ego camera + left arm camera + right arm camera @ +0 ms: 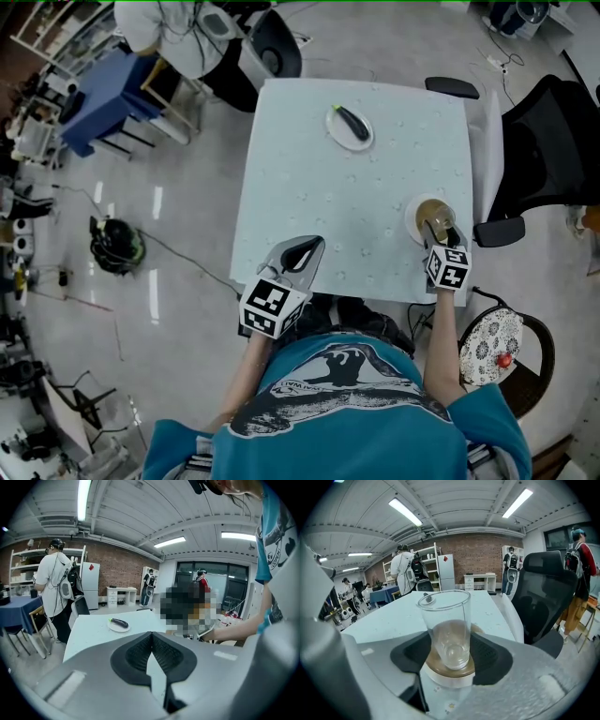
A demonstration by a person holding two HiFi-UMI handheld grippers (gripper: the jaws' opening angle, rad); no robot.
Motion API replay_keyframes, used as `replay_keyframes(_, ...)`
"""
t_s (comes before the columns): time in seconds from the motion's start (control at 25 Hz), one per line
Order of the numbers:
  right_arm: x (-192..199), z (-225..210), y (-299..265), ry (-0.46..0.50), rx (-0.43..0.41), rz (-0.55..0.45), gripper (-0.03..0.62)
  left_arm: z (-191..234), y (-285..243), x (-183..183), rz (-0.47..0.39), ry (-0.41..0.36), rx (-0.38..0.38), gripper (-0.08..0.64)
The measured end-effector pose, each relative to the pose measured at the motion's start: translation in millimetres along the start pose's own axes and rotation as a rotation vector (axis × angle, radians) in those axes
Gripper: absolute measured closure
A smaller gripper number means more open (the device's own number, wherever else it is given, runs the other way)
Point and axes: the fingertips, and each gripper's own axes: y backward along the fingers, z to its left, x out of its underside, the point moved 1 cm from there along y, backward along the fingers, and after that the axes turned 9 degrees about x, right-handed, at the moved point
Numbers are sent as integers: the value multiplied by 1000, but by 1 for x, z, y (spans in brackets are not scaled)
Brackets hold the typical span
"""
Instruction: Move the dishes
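A clear glass (pixel 445 625) stands on a brown coaster (pixel 433 666) over a white saucer (pixel 449 681), near the table's right front edge (pixel 433 216). My right gripper (pixel 447 644) is shut on the glass's lower part, one pad on each side; it shows in the head view too (pixel 438 234). A white plate (pixel 336 134) with a dark eggplant (pixel 352 119) lies at the far middle of the table, also in the left gripper view (pixel 118 623). My left gripper (pixel 309 247) hovers at the front left edge, shut on nothing (pixel 151 635).
The pale square table (pixel 309 187) has a black office chair (pixel 548 141) to its right and a patterned seat (pixel 492 342) beside me. A blue table (pixel 103 94) and a person in white (pixel 54 588) stand far left.
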Motion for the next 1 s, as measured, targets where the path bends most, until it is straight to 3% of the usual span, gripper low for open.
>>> replay_keyframes(0.2, -3, 11, 3, 71, 13, 7, 334, 11, 9, 9, 23, 2, 3, 548)
replay_keyframes(0.6, -38, 17, 21, 92, 45, -53, 334, 28, 26, 17, 14, 15, -7, 548)
replay_keyframes(1.0, -84, 62, 30, 127, -32, -137, 334, 45, 43, 20, -18, 43, -44, 548)
